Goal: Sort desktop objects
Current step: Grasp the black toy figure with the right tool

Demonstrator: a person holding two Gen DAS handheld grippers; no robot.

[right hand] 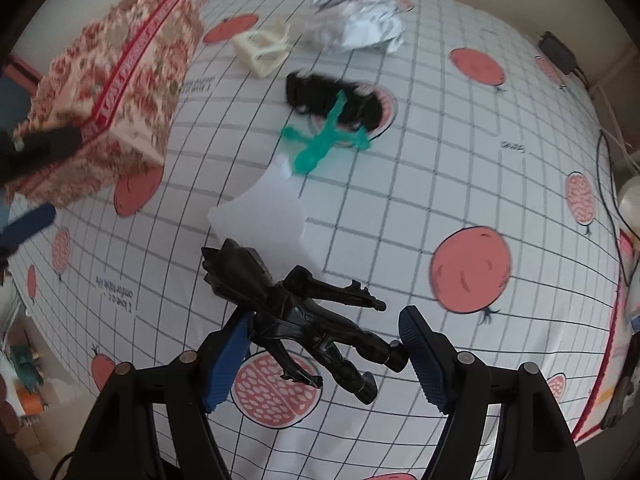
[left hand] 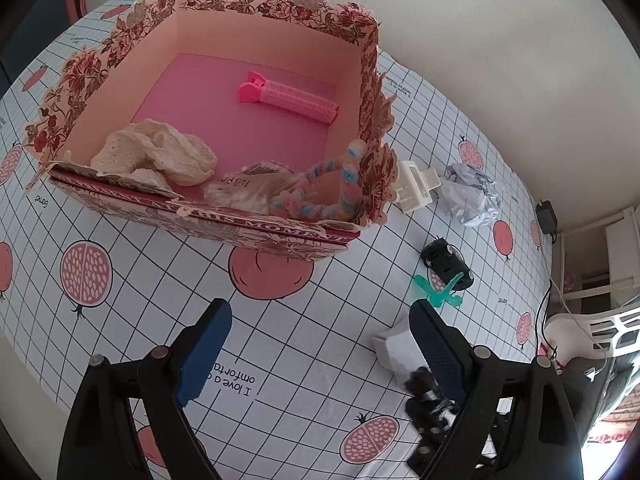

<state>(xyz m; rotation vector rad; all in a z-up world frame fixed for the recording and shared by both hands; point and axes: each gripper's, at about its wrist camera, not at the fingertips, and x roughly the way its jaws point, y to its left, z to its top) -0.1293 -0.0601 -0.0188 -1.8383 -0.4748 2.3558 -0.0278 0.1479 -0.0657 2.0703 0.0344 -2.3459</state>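
Pomegranate-print tablecloth (right hand: 400,208) fills both views. Right claw (right hand: 324,344) pinches a black figure (right hand: 304,312) across its body, white paper (right hand: 268,216) just ahead. Left claw (left hand: 320,344) hangs spread and empty, the floral box (left hand: 224,216) lying just beyond its fingertips.

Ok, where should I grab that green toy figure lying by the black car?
The green figure lies flat, limbs splayed, one reaching against the black car. Probably come straight down from above and pinch its narrow trunk crosswise, on the side away from the car.
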